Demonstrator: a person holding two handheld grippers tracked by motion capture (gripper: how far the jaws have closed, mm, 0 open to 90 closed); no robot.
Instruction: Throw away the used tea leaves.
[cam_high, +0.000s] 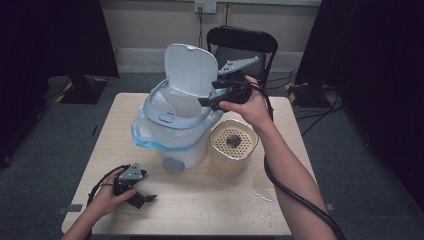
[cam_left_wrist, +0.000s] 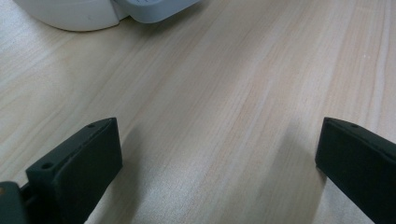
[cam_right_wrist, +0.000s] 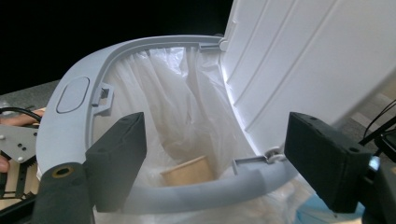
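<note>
Frankly, much of the bin's (cam_high: 172, 127) inside stays hidden from me — the white liner (cam_right_wrist: 187, 98) folds over itself, and I make out just the rim of a paper cup (cam_right_wrist: 189, 170) low in the frame of the right gripper view. The bin sits at centre of the high view on the table (cam_high: 200, 200), lid (cam_high: 190, 67) raised, blue bag edge spilling round its body. My right gripper (cam_high: 212, 100) hangs over the opening — jaws well apart, gripping nothing. My left gripper (cam_high: 145, 192), lower left, rests on bare wood, jaws wide, empty. A perforated canister (cam_high: 232, 145) stands just right of the bin.
</note>
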